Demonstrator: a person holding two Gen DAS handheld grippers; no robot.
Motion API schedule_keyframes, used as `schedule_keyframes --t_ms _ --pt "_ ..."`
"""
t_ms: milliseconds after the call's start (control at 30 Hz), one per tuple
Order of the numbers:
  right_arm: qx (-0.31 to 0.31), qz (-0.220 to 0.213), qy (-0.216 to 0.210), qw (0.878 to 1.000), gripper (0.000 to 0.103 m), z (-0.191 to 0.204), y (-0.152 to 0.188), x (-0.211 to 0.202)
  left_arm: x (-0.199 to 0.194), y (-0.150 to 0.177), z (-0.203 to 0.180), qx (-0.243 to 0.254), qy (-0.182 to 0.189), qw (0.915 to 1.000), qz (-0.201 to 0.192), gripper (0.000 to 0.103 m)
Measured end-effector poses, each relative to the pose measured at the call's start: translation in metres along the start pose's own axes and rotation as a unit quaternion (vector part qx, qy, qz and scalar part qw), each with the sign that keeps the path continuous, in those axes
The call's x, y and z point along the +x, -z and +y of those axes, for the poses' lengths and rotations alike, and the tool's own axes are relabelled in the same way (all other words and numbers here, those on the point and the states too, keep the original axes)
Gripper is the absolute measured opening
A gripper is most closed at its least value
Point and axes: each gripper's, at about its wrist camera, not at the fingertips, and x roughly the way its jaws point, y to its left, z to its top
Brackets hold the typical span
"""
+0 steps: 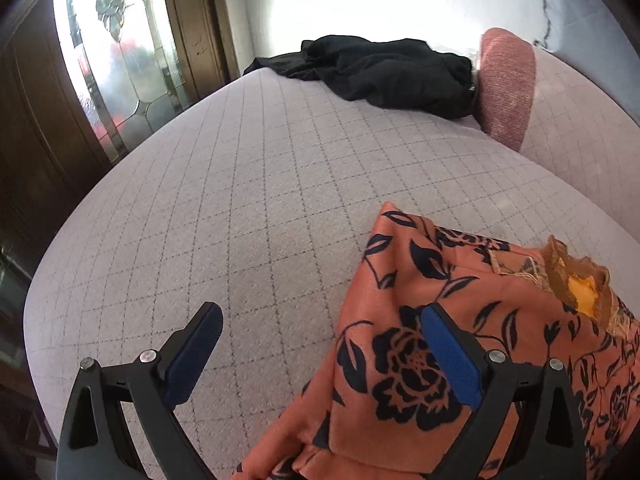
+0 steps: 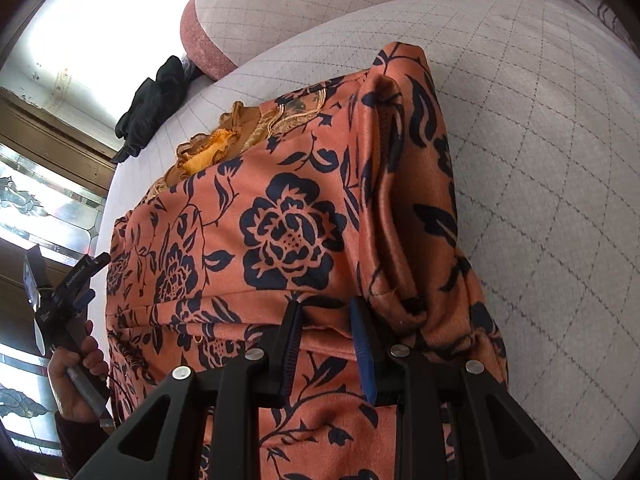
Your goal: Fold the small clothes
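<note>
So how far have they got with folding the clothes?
Partway. The orange floral garment already has one side turned over on itself. The right hand-held gripper is pinching its near fold; the left hand-held gripper is open and holds nothing. The black garment by the cushion still lies crumpled.

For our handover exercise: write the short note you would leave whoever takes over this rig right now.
Left claw: open, holding nothing, over the garment's left edge.
Right claw: shut on a fold of the orange floral garment.
Garment lies partly folded on the quilted cushion; one side looks turned in.
Black garment lies crumpled at the far end, untouched.
Left: finish the floral fold, then the black one.
</note>
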Motion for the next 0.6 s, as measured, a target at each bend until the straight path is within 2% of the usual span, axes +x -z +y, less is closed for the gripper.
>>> schedule_keyframes --t_ms 100,200,300,400,500,533,600 --pt "0.001 -0.005 0.002 1.0 0.029 -0.001 0.005 -0.005 -0.008 0.005 -0.011 0.021 0.015 0.9997 -0.001 0.1" --pt "0.013 -0.009 -0.013 1.0 0.029 -0.002 0.0 -0.015 0.0 0.01 -0.018 0.034 0.025 0.9989 0.02 0.1" --pt "0.026 -0.067 -0.046 0.996 0.029 -0.005 -0.01 -0.038 0.015 0.013 -0.029 0.056 0.004 0.9972 0.049 0.1" --pt "0.045 -0.107 -0.041 0.992 0.029 -0.013 -0.021 -0.045 0.026 0.014 -0.033 0.067 -0.007 0.9963 0.052 0.1" --pt "0.083 -0.066 -0.001 0.994 0.029 -0.032 -0.027 -0.022 0.026 0.011 -0.032 0.061 -0.003 0.9966 0.054 0.1" --pt "0.092 -0.071 -0.017 0.993 0.029 -0.035 -0.027 -0.022 0.024 0.01 -0.032 0.063 -0.002 0.9967 0.051 0.1" --pt "0.082 -0.073 -0.02 0.994 0.029 -0.031 -0.026 -0.03 0.016 0.008 -0.033 0.071 0.008 0.9966 0.042 0.1"
